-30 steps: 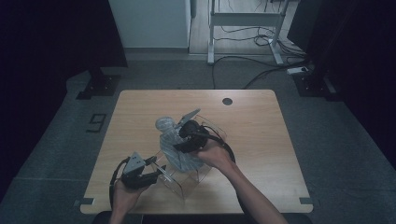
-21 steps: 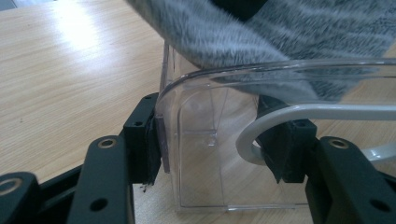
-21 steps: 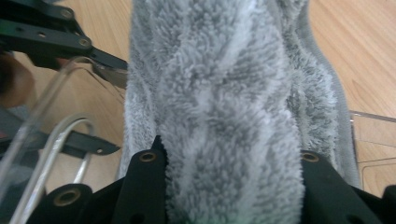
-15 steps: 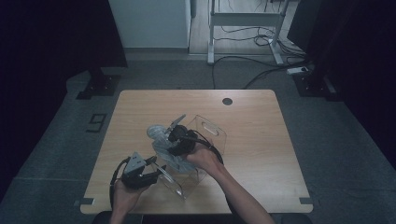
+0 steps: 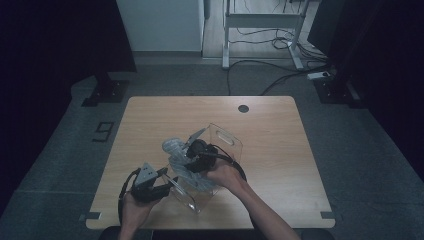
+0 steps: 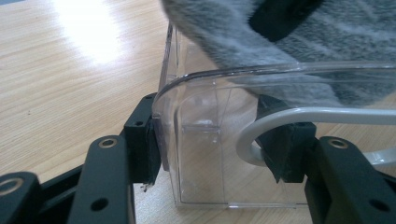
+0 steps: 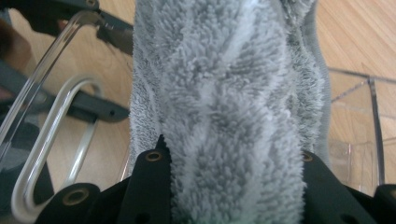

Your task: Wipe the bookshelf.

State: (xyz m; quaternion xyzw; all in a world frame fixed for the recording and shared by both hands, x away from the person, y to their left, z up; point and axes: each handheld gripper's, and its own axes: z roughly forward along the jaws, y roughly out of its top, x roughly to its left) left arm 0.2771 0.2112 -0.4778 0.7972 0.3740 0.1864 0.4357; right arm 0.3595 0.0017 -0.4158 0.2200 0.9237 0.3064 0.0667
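In the high view the left gripper (image 5: 167, 184) sits at the lower left of the wooden table (image 5: 280, 130), held by the left hand (image 5: 134, 210) that comes up from the bottom edge; its jaws pinch the near end wall of a clear plastic box (image 5: 226, 140), which lies in the middle of the frame and seems tilted. In the left gripper view one jaw presses the outside of that wall and the other stands inside the box (image 6: 201, 140), beside a white oval handle cutout (image 6: 280, 126); the wall is transparent with a rounded rim, and the wood shows through it. Just right of this, at the centre of the high view, a grey fluffy towel (image 5: 175, 152) is bunched in the opening of the box; its pile is thick, with pale and darker stripes that cross. The right gripper (image 5: 192, 159) is closed on the towel and has just been squeezing tighter; in the right gripper view the towel (image 7: 224, 102) fills the gap between the two black jaws. The right hand (image 5: 225, 175) holds this gripper; its forearm runs to the lower right of the frame.
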